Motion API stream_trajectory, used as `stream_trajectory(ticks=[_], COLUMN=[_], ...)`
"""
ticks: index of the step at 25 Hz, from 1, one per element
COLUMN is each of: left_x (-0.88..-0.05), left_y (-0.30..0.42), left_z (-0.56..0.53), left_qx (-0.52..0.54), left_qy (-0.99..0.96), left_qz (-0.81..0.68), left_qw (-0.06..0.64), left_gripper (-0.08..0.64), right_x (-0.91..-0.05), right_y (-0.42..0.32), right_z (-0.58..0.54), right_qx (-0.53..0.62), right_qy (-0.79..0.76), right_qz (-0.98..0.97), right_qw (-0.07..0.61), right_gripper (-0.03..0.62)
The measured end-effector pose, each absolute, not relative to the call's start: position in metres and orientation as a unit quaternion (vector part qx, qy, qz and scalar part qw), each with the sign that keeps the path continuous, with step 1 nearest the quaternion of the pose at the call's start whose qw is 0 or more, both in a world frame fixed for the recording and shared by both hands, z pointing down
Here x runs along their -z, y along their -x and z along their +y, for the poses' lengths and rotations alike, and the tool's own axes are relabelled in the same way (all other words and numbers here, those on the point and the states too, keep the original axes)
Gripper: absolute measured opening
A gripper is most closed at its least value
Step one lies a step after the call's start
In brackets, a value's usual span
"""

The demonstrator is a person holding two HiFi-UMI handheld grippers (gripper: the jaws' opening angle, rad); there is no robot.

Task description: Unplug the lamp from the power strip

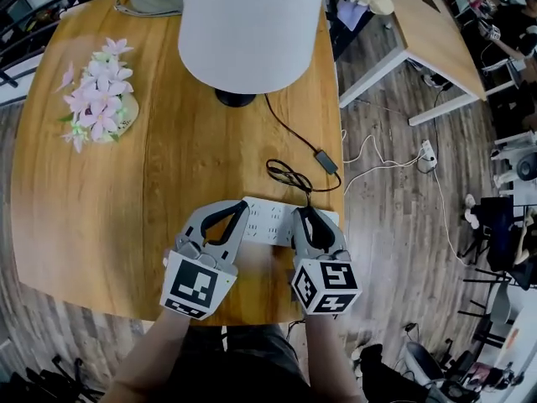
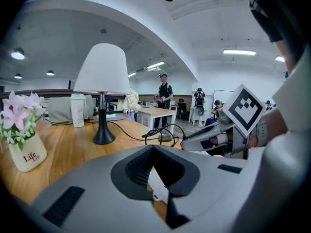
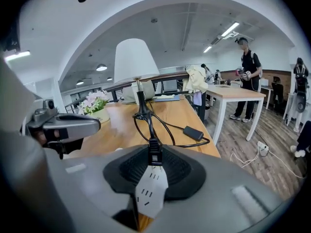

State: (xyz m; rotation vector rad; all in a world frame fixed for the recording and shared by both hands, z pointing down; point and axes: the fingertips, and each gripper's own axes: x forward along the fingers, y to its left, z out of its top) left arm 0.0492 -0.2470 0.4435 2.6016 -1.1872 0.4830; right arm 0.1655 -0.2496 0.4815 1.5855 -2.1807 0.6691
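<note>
**Nearly there: plug [image 3: 154, 155] between our right jaws**

Nearest us, our right gripper [image 1: 315, 218] hung spread wide, jaws either side of the black plug without pinching it. Our left gripper [image 1: 225, 217], also spread, hovered over the other end of the power strip [image 1: 270, 222], which lay crosswise along the near edge of the table [image 1: 101, 250]. Beyond, the cord [image 1: 289, 133] ran away toward the lamp [image 1: 250, 23].

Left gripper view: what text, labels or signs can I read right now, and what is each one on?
"Life" twice, one above the other: on the flower pot.
Marker cube: black-and-white squares only, no words.
Power strip: no readable print.
Anything farther back: too small to read.
</note>
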Motion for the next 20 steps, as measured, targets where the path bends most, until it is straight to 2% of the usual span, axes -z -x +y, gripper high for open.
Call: stream_trajectory(ticks=[13,20], left_x=[-0.438,-0.433], left_y=[-0.01,0.008], left_z=[-0.244,-0.239], left_qx=[-0.156,-0.152], left_qy=[-0.866,-0.853], left_qz=[-0.457,-0.483], left_qw=[0.128,0.127], left_gripper=[-0.005,-0.005], right_x=[-0.494,-0.49], right_y=[-0.139,-0.124], right_z=[-0.274,-0.282], right_qx=[-0.201,-0.195], right_qy=[-0.524,-0.511], right_qz=[-0.783,-0.795], right_qw=[0.267,0.262], right_gripper=[0.095,0.095])
